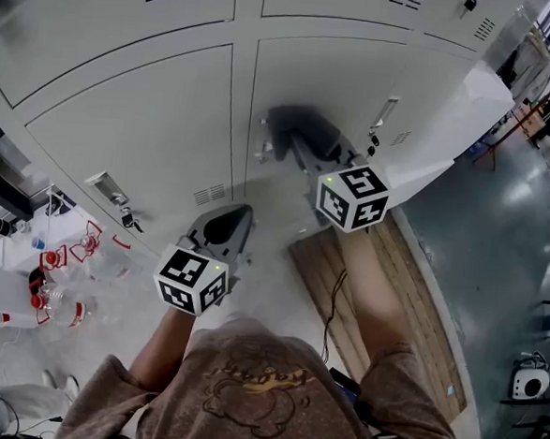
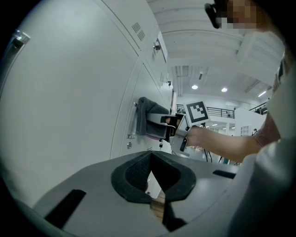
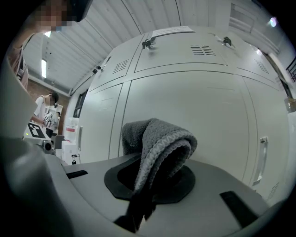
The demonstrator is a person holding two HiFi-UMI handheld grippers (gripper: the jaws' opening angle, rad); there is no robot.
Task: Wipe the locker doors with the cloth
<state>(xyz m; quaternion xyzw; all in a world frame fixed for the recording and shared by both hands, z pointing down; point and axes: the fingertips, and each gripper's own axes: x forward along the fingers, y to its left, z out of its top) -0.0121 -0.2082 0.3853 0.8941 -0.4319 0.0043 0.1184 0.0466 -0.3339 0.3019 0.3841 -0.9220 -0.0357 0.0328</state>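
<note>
Right gripper [image 3: 149,179]: fingers clamped on folded cloth [image 3: 159,136], long axis pointing at locker door [image 3: 203,106]. Left gripper [image 2: 151,178]: fingers together, empty.

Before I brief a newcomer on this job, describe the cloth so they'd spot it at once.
Look at the wall of pale grey lockers. Against one door, the right gripper is shut on the cloth: a folded, dark grey, fuzzy towel, the only soft thing on all that smooth metal.

The grey cloth [image 3: 159,143] (thick, folded over) sits pinched in the right claw [image 3: 149,183], pressed against one of the closed, pale-grey locker doors [image 1: 322,86].
</note>
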